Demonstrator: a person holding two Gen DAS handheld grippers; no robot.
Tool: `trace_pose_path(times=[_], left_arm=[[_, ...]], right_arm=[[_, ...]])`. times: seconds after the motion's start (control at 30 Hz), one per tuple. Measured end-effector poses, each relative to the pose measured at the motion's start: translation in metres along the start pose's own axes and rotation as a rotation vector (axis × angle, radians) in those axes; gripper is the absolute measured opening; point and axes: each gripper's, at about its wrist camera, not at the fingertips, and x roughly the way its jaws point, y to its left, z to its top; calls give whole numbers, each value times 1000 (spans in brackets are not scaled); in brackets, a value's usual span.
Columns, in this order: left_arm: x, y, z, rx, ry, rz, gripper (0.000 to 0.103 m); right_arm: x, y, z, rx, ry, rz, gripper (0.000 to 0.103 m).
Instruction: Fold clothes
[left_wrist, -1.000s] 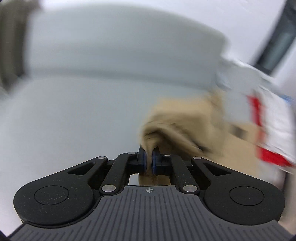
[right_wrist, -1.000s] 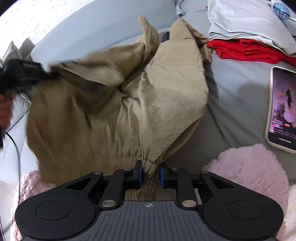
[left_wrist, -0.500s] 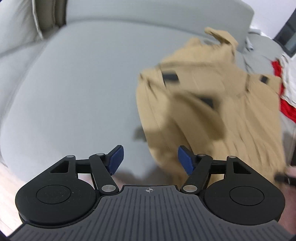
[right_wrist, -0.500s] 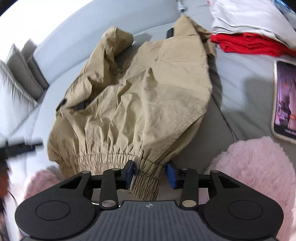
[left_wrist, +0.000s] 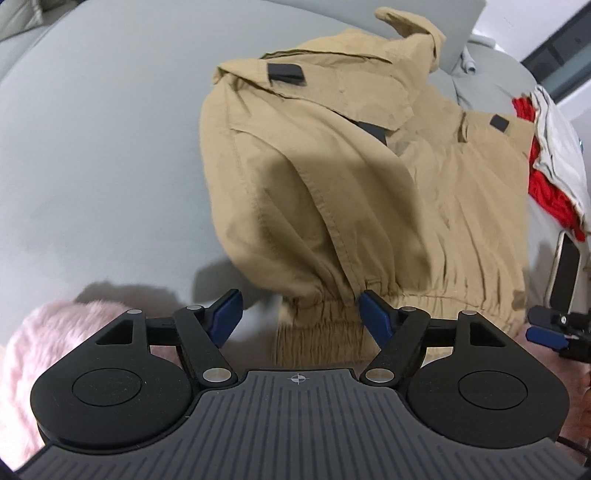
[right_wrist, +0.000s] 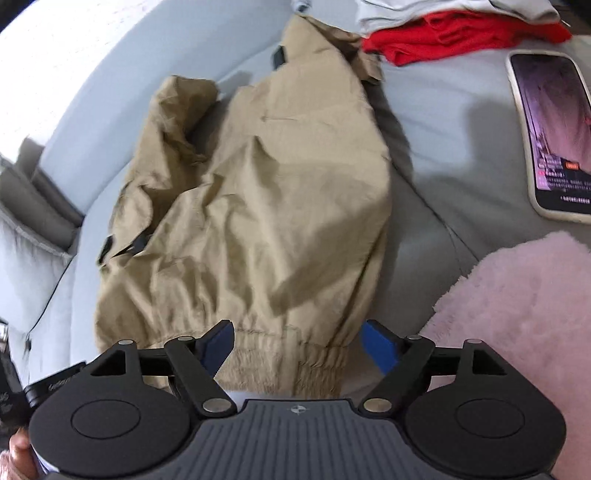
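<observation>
Grey sofa cushions (left_wrist: 92, 155) carry a crumpled tan jacket with black tabs and an elastic hem (left_wrist: 332, 177), lying roughly mid-seat. Beyond the jacket's far shoulder sit a folded red garment (right_wrist: 454, 37) and a pale grey one (right_wrist: 443, 9) stacked on it. A phone in a cream case (right_wrist: 550, 129), screen lit, lies to the jacket's right, and pink fluffy fabric (right_wrist: 517, 314) is near its hem. The left gripper (left_wrist: 301, 317) has its jaws spread wide, straddling the gathered hem without clamping it. The right gripper (right_wrist: 299, 345) is likewise spread wide over the hem's other end.
</observation>
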Motion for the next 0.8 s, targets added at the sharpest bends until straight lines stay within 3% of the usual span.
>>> trace_pose_path(times=[0.13,0.33,0.43,0.47,0.5,0.53,0.57,0.67,0.8], left_arm=[[18,-6,0,54,-17,-13,87],[31,-23,-4,131,-33,-31,86],[30,-28,-5,149,-10,-78,65],[28,-30,-4,153,0,-89,52],[27,-31,-4,156,11,-99,45],[24,-33,-5,158,35,-116,29],[19,-33,-6,150,56,-133,24],[-3,-29,-11,103,76,-158,22],[-52,-19,-17,12,24,-243,21]], right_arm=[[19,-7,-6,-19,8,1,71],[16,-1,-11,-69,-15,14,64],[13,4,-13,-96,-26,20,54],[11,5,-14,-105,-30,22,42],[10,7,-15,-114,-33,24,24],[9,8,-15,-123,-37,26,17],[8,10,-16,-132,-41,28,15],[-4,15,-19,-155,-50,54,13],[-44,25,-24,-173,-80,147,13]])
